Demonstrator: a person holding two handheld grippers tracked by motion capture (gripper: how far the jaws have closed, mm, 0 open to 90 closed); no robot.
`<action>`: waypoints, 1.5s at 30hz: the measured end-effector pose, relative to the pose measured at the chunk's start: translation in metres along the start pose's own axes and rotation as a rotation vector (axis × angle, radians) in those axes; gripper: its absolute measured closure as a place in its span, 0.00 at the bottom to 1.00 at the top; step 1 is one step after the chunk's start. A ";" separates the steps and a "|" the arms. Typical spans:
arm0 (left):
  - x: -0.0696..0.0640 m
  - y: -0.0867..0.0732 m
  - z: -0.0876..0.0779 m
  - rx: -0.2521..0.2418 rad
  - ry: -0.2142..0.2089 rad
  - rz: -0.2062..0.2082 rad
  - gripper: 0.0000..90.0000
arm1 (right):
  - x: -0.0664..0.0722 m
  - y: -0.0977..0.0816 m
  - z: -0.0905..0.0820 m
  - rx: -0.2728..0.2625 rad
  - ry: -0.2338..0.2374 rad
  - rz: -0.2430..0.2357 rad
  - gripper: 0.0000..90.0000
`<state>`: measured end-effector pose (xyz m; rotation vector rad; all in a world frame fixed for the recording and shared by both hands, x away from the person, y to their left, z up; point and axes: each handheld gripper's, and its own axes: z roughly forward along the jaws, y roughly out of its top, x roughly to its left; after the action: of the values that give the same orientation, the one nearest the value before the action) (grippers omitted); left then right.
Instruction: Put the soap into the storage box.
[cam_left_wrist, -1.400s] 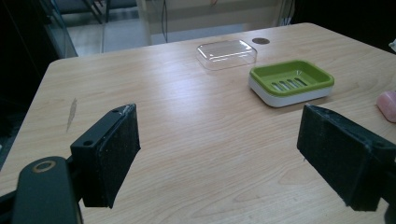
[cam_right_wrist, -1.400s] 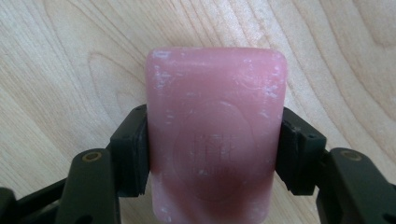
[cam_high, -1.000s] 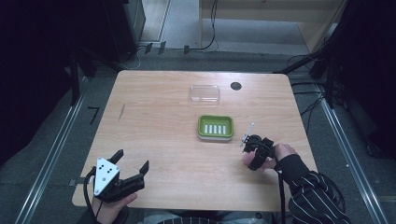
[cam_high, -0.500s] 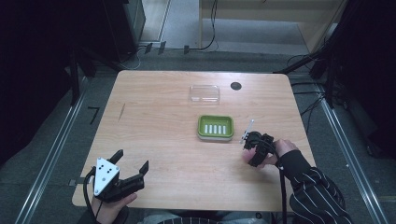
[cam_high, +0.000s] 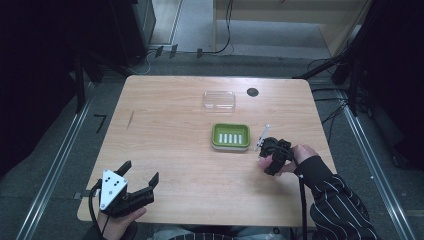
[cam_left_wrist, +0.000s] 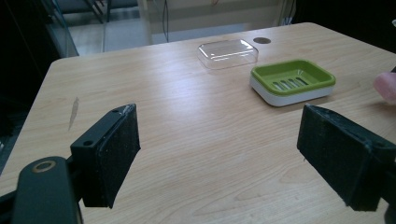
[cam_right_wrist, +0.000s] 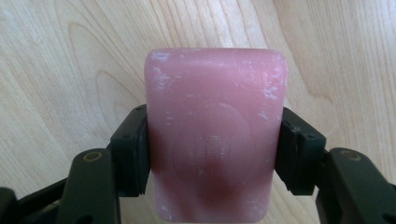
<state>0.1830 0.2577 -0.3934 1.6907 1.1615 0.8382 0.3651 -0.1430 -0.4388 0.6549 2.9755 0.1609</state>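
The right tongs (cam_right_wrist: 212, 154), clamped on the pink soap (cam_right_wrist: 215, 135), have crept slightly nearer the green dish (cam_high: 230, 136) on the worktop (cam_high: 165, 135), likely its destination, while the left tongs (cam_high: 140, 182) rest wide open.

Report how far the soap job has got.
Done: the right gripper is shut on the pink soap bar, and the clear lid lies off the green soap dish. In hand: soap held above the table beside the dish. Left: probably placing it in the dish. The left gripper waits open.

Left gripper (cam_high: 140, 172) rests with jaws wide apart; right gripper (cam_high: 265, 159) is clamped, pointing down.
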 end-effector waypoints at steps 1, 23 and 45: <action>0.000 0.000 0.000 0.001 0.001 0.000 0.15 | 0.000 0.001 -0.001 0.001 -0.001 0.002 0.43; 0.001 -0.001 -0.003 0.005 0.012 -0.003 0.15 | -0.004 0.027 -0.018 -0.037 -0.022 -0.087 0.43; 0.004 -0.004 -0.008 0.005 0.027 -0.014 0.15 | -0.013 0.052 -0.026 -0.045 -0.034 -0.143 0.43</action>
<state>0.1763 0.2639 -0.3937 1.6787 1.1928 0.8522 0.3957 -0.1033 -0.4062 0.4330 2.9624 0.2027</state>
